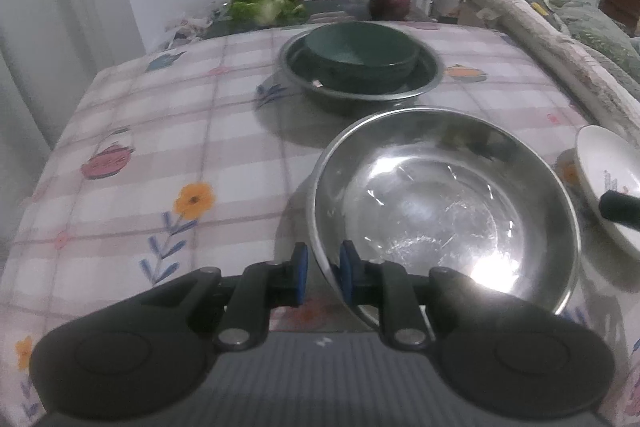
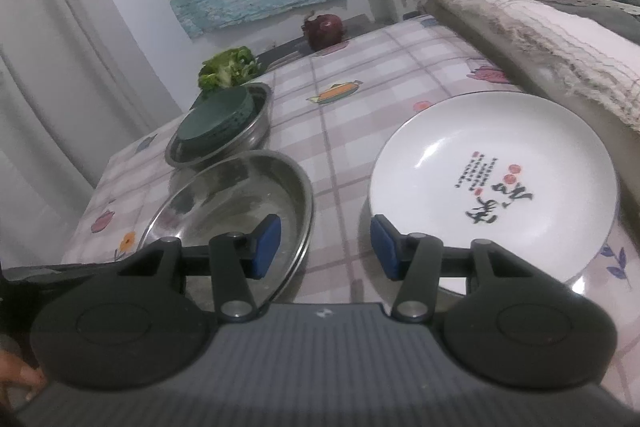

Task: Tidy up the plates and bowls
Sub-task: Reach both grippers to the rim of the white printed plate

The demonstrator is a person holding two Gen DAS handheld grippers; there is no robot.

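Pinching the steel bowl's (image 1: 444, 203) rim at seven o'clock with the left gripper (image 1: 323, 267); right gripper (image 2: 326, 247) hanging half-spread, empty, white plate (image 2: 492, 187) at two o'clock.

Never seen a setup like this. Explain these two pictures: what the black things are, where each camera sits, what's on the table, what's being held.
A person holds a two-finger gripping tool in each hand, each carrying a camera that looks along its blue-padded fingers. The left tool is shut on the near rim of an empty steel bowl. The right tool holds nothing: one finger sits over that bowl, the other at the edge of a white plate with printed writing. Farther back on the checked tablecloth, a green bowl sits inside another steel bowl. Beyond lie leafy greens and a red onion.
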